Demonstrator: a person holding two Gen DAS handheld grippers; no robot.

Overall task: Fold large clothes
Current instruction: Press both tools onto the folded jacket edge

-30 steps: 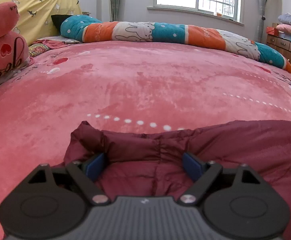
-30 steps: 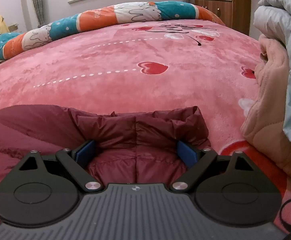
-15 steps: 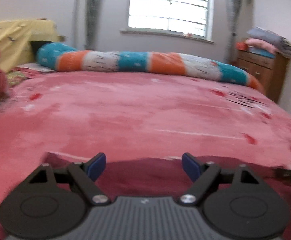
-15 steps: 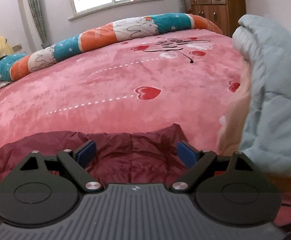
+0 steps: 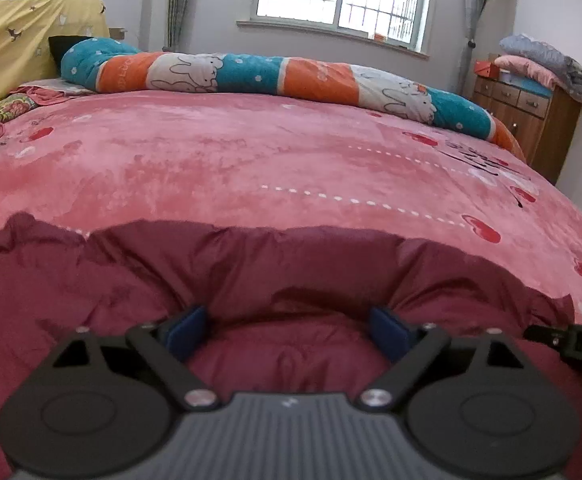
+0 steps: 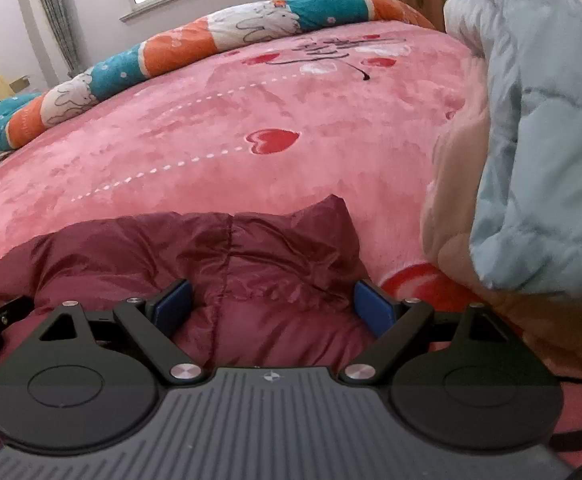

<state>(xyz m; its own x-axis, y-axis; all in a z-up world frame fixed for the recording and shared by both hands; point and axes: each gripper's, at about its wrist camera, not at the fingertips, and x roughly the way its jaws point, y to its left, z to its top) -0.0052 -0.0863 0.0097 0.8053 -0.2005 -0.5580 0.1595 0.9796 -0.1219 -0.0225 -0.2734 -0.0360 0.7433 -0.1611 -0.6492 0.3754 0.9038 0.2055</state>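
A dark red puffy jacket lies on the pink bed cover, near the front edge. My left gripper is open, its blue pads pressed down onto the jacket's padded fabric, with a bulge of it between them. The same jacket shows in the right wrist view, where its right end rises to a small peak. My right gripper is open too, low over the jacket's right end, fabric between the pads. A bit of the right gripper shows at the right edge of the left wrist view.
The pink bed cover with red hearts stretches ahead. A long teal, orange and white bolster lies along the far edge. Stacked light blue and peach quilts stand close on the right. A wooden dresser stands at the far right.
Both grippers lifted and swung, then came back down onto the jacket. The left one now sits further right on the garment, nearer the right gripper. Both stayed open.
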